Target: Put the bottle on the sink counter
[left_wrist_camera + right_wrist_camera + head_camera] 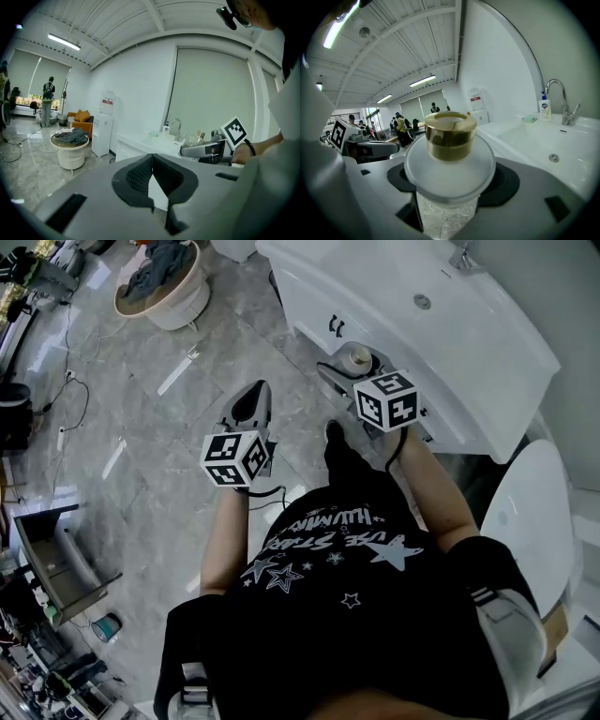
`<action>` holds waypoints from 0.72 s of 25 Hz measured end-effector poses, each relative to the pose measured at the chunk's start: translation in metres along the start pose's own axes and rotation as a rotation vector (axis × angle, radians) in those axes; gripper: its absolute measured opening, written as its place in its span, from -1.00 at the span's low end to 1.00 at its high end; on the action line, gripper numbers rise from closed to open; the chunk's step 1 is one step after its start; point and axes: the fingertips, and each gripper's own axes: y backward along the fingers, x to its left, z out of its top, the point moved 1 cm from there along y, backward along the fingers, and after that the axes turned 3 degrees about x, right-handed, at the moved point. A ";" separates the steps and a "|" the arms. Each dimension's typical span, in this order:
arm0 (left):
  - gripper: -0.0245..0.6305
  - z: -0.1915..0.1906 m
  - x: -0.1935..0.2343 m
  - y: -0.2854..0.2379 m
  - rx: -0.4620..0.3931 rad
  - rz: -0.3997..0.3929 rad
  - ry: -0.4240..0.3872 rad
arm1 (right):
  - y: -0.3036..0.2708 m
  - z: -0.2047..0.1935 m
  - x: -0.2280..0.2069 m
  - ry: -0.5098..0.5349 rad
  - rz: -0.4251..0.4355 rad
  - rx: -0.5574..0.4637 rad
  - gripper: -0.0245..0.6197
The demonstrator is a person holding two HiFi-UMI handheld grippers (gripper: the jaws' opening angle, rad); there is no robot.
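Bottle (pixel 449 140) with a gold cap is clamped in the right gripper (pixel 354 371) at upper centre, seemingly just off the edge of the sink counter (pixel 375 287); the left gripper (pixel 251 409) is closed, empty.

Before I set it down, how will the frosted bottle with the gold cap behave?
The frosted bottle with the gold cap looks rigid, probably glass, and heavy for its size. It may chip against the white sink counter. Its round body would likely roll if tipped.
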 end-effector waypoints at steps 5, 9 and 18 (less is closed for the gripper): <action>-0.90 0.031 0.019 -0.062 0.005 0.009 0.014 | -0.041 0.039 -0.052 0.007 0.019 0.015 0.11; -0.90 0.053 0.033 -0.111 0.000 0.031 0.026 | -0.074 0.064 -0.095 0.014 0.036 0.025 0.11; -0.90 0.079 0.058 -0.187 0.011 0.060 0.051 | -0.123 0.098 -0.157 0.008 0.065 0.030 0.11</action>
